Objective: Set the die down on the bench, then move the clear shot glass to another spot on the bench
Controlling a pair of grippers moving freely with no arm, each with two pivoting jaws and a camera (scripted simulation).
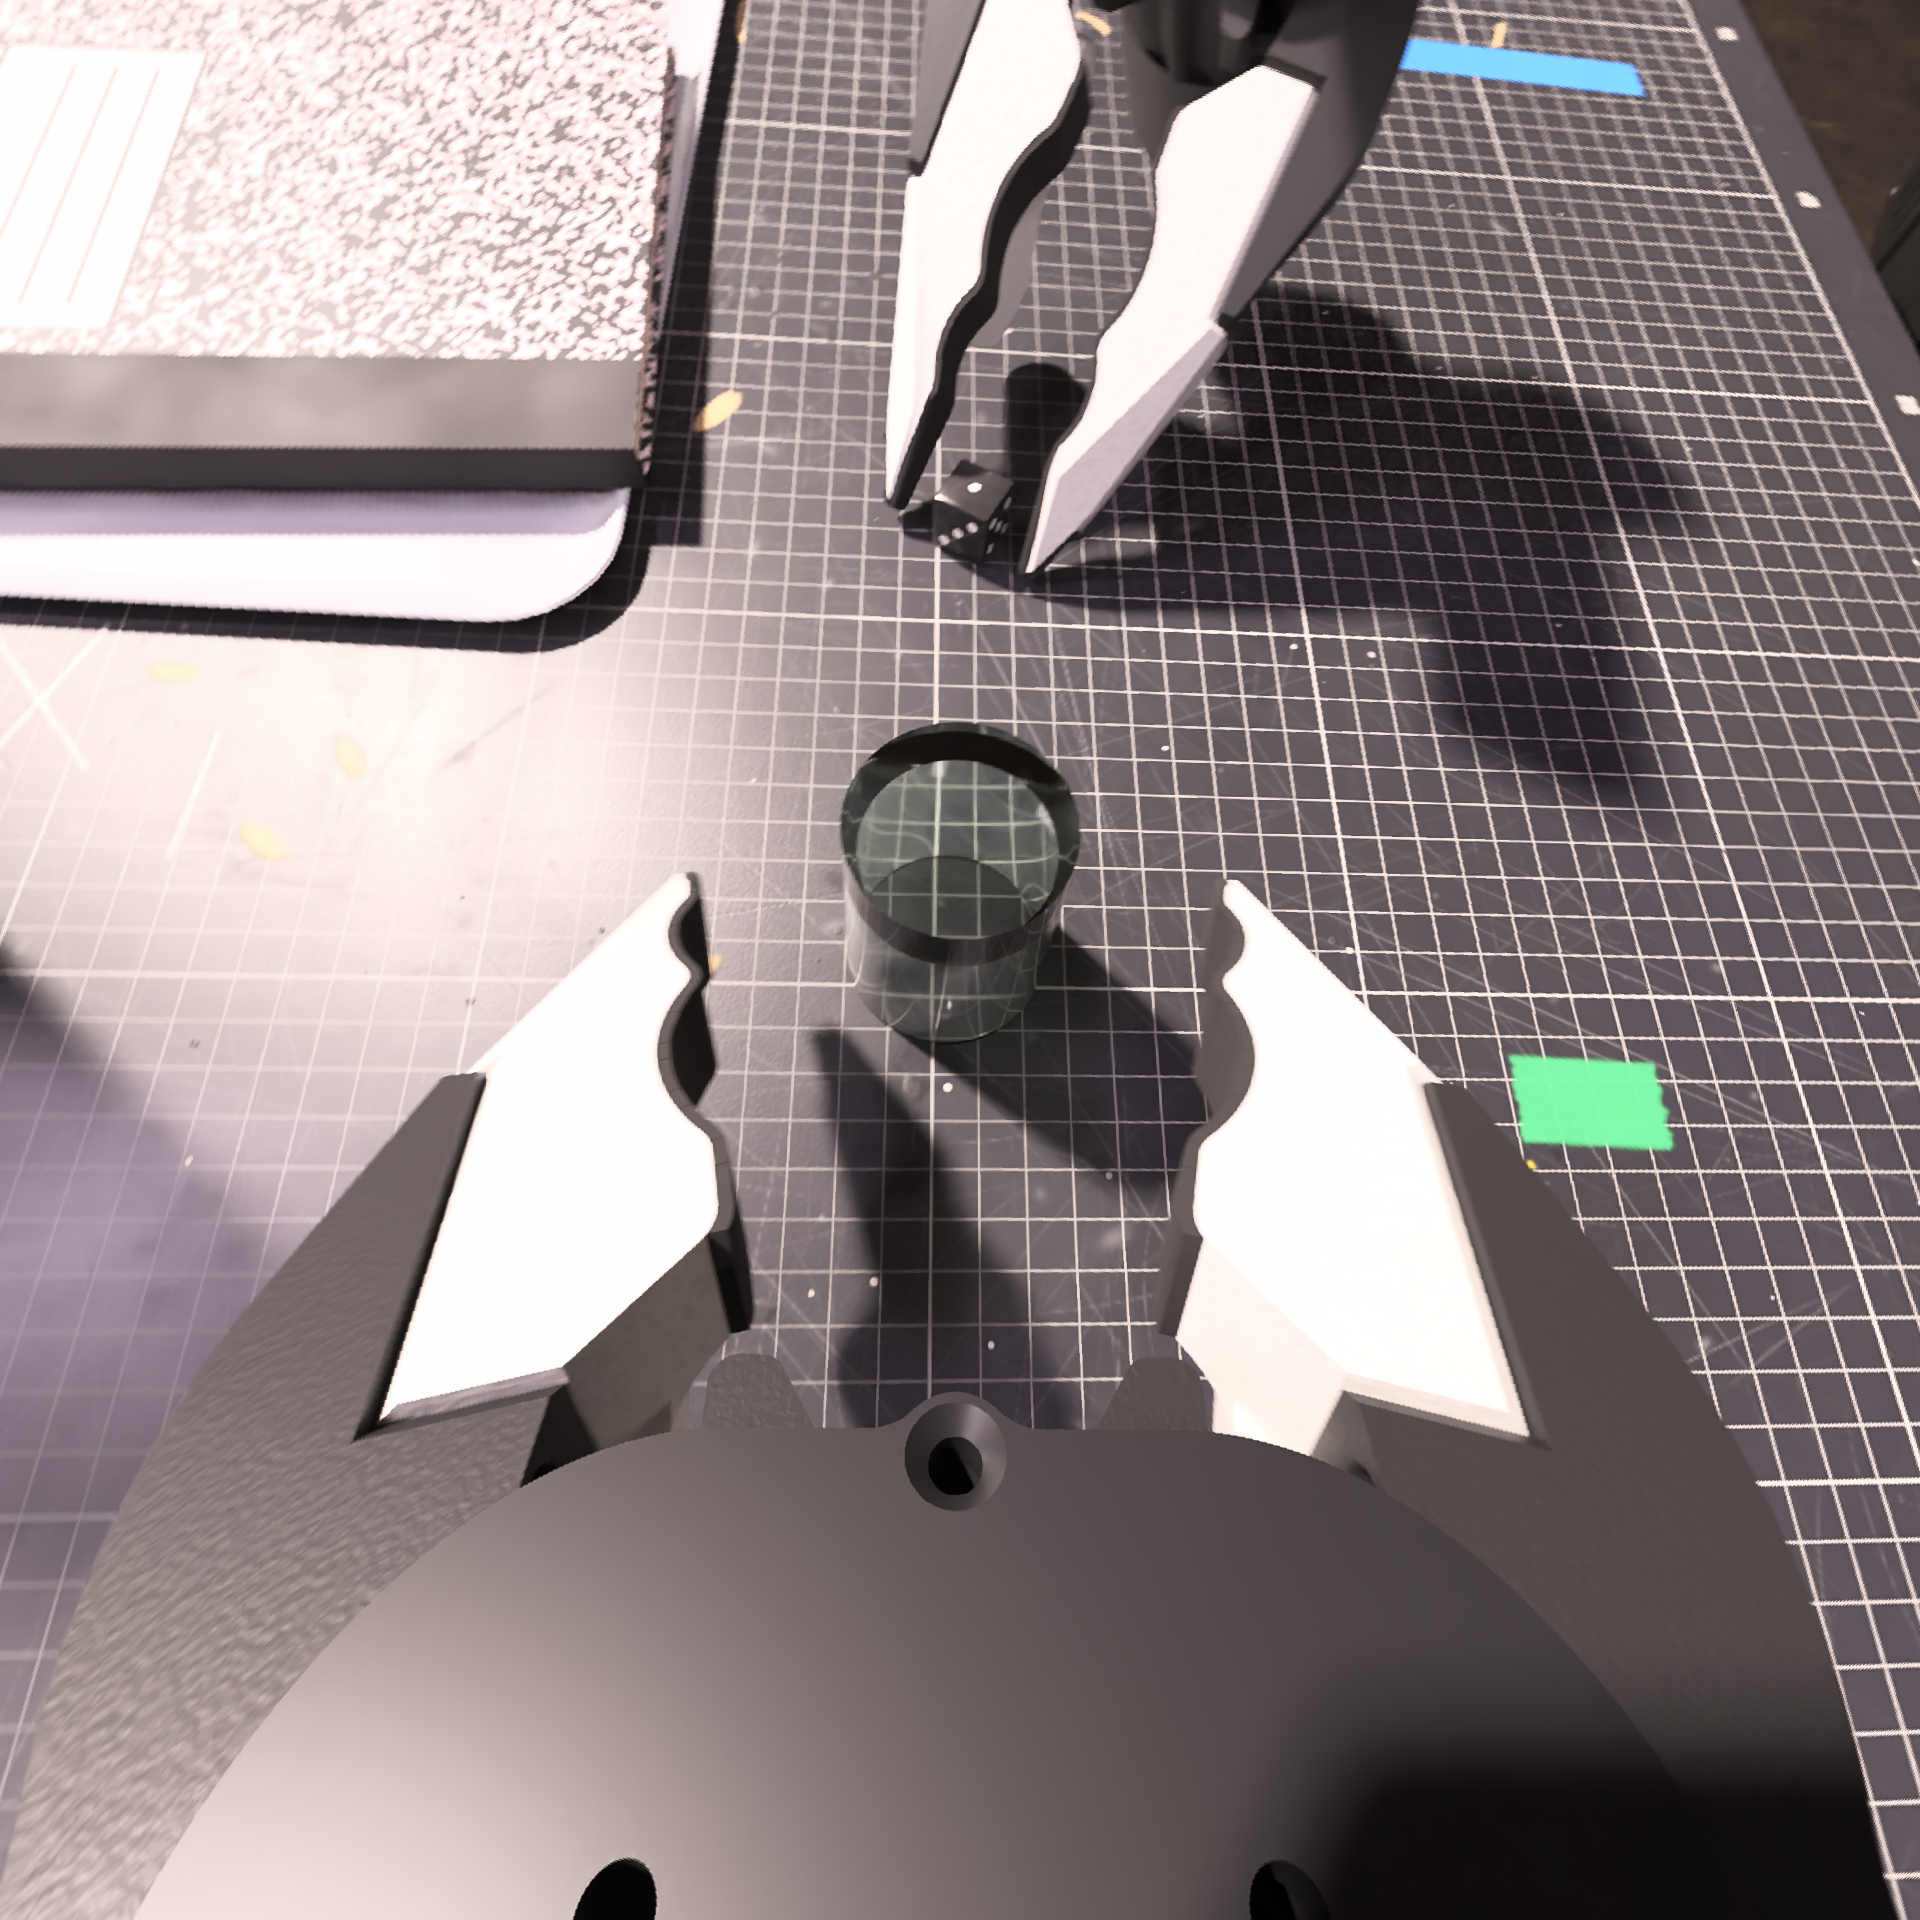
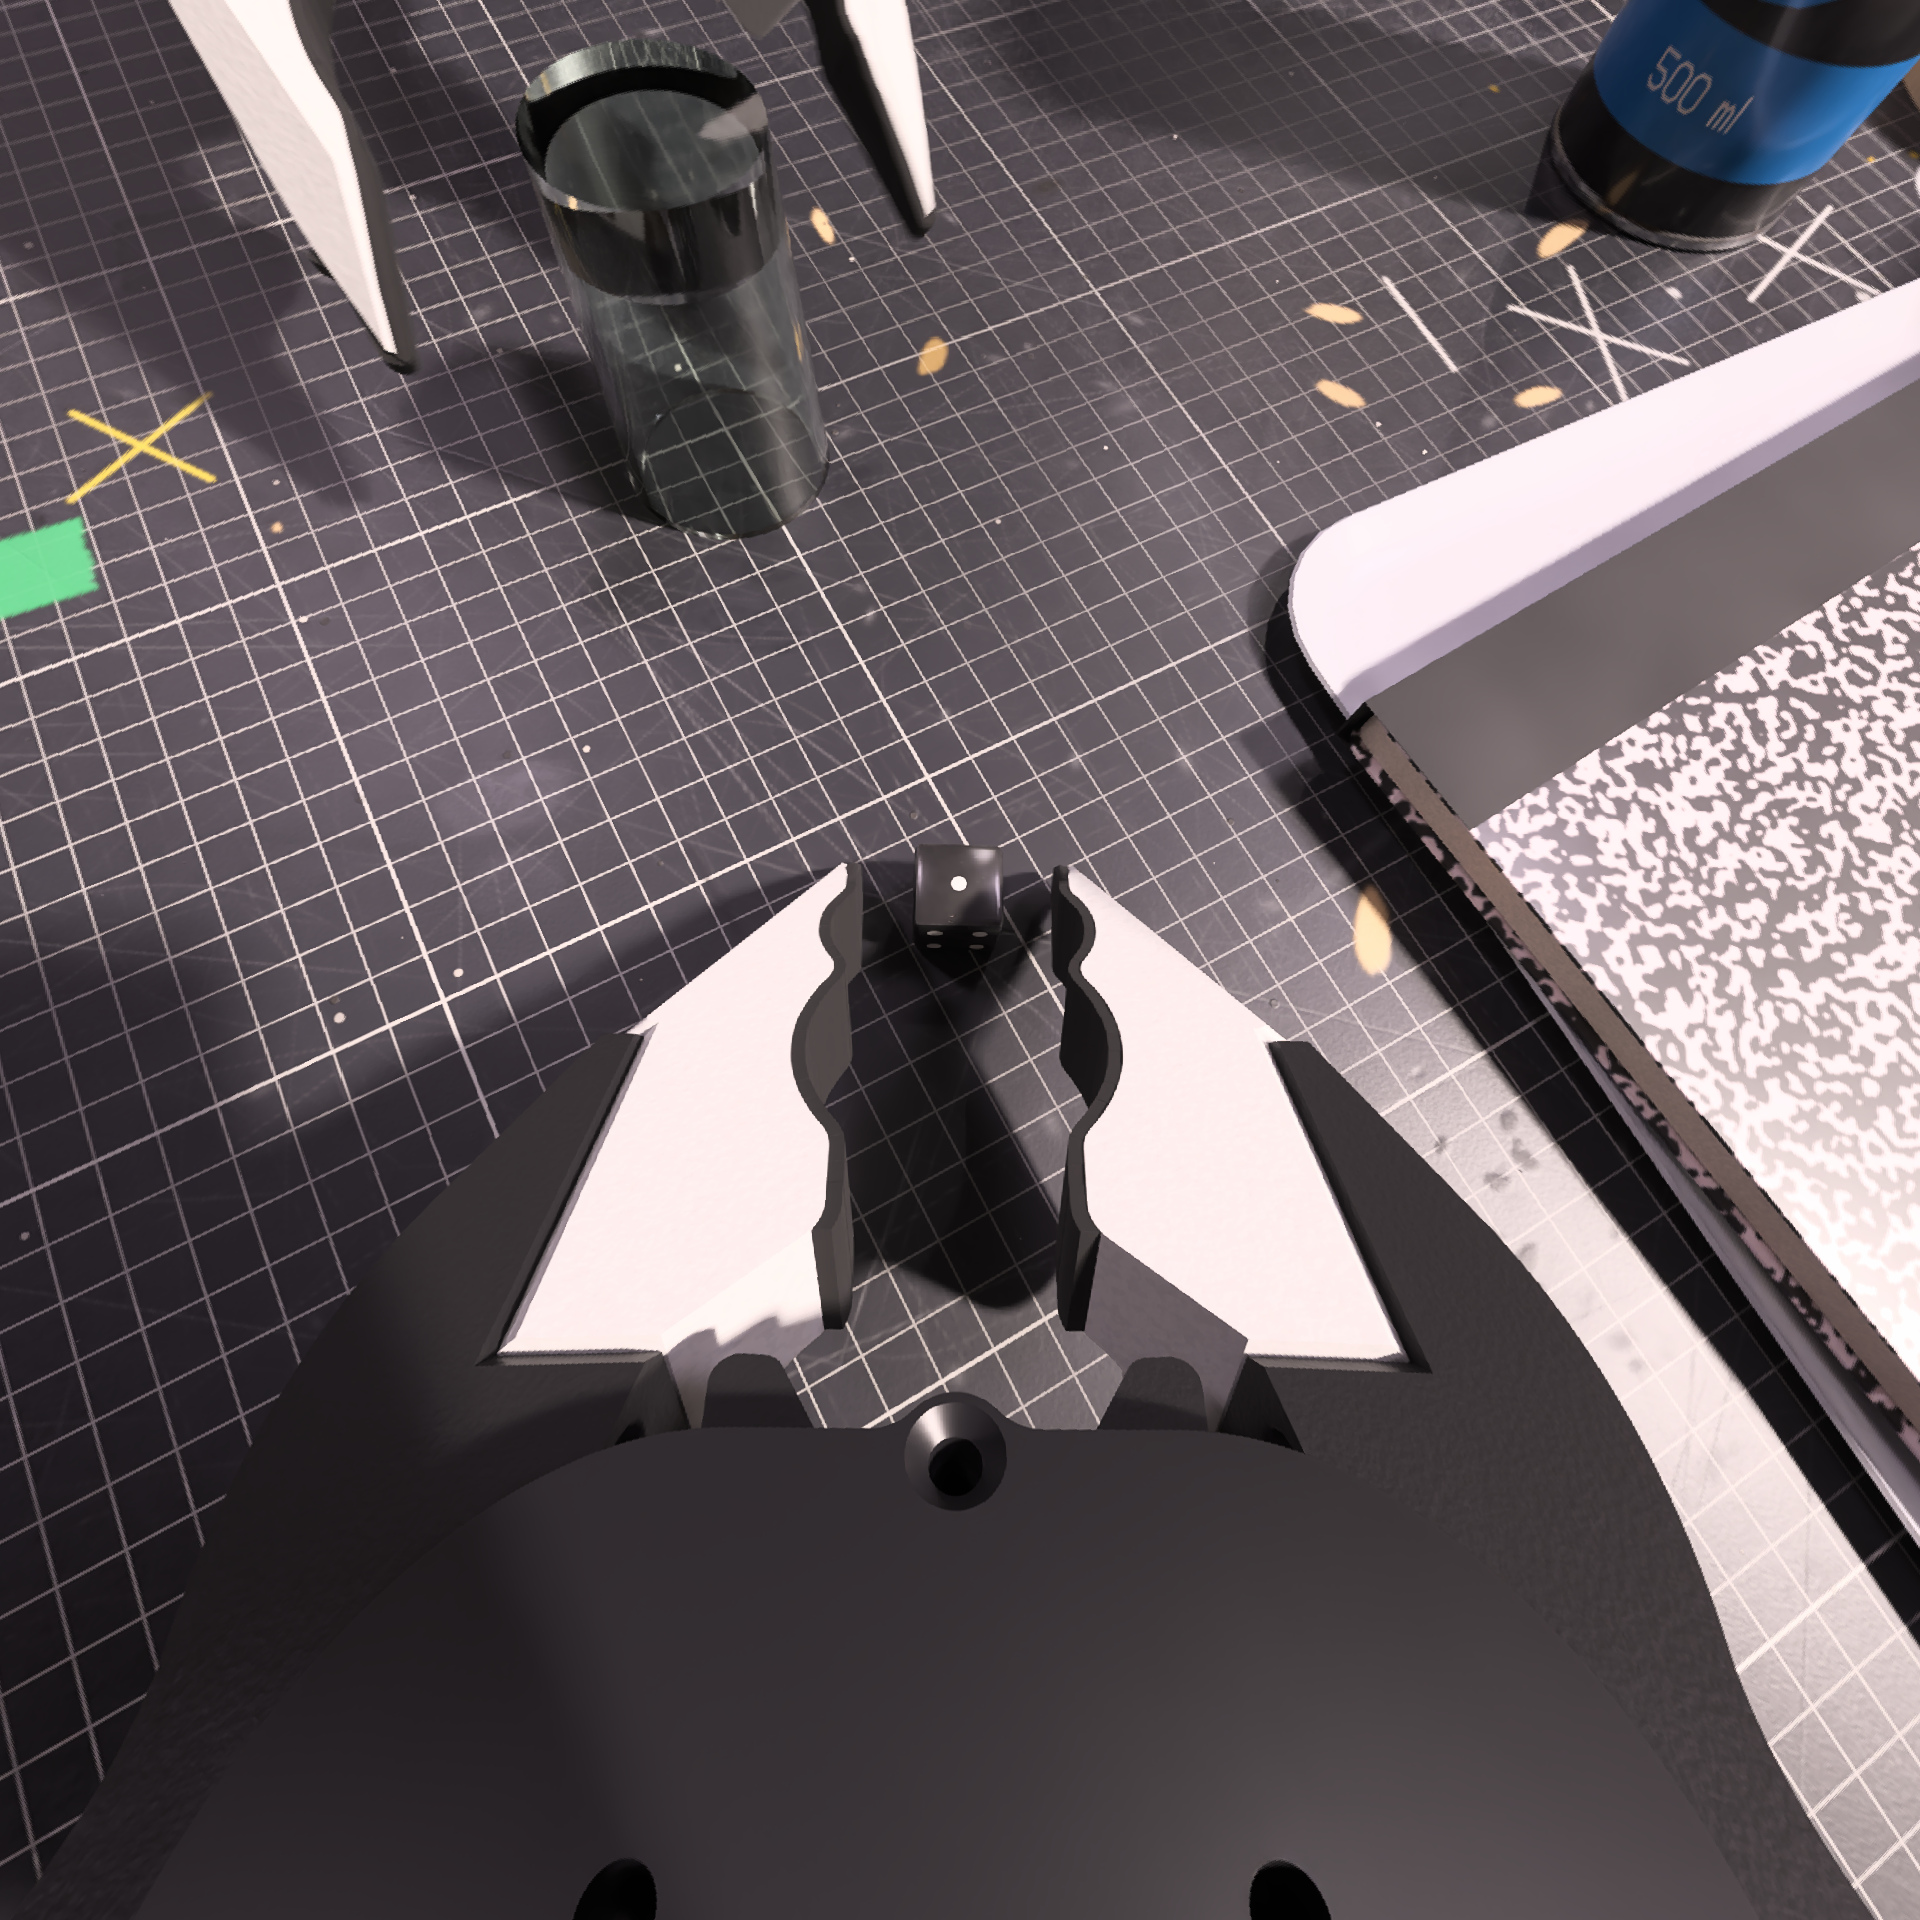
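Note:
The clear shot glass (image 1: 956, 883) stands upright on the dark gridded bench mat (image 1: 1403, 727). My left gripper (image 1: 961, 886) is open, with one fingertip on each side of the glass and a gap on both sides. The small black die (image 1: 971, 509) lies on the mat beyond the glass, between the tips of my right gripper (image 1: 971, 532). In the right wrist view the right gripper (image 2: 956, 878) is open, and the die (image 2: 958, 904) rests on the mat between its fingers, clear of both. The glass (image 2: 675, 312) stands farther off there, flanked by the left gripper's fingers (image 2: 312, 156).
A speckled composition notebook (image 1: 312, 208) lies to the left of the die and shows on the right in the right wrist view (image 2: 1714, 935). A blue-labelled can (image 2: 1683, 114) stands beyond it. Green tape (image 1: 1590, 1101), blue tape (image 1: 1522, 68) and a yellow cross (image 2: 140, 447) mark the mat.

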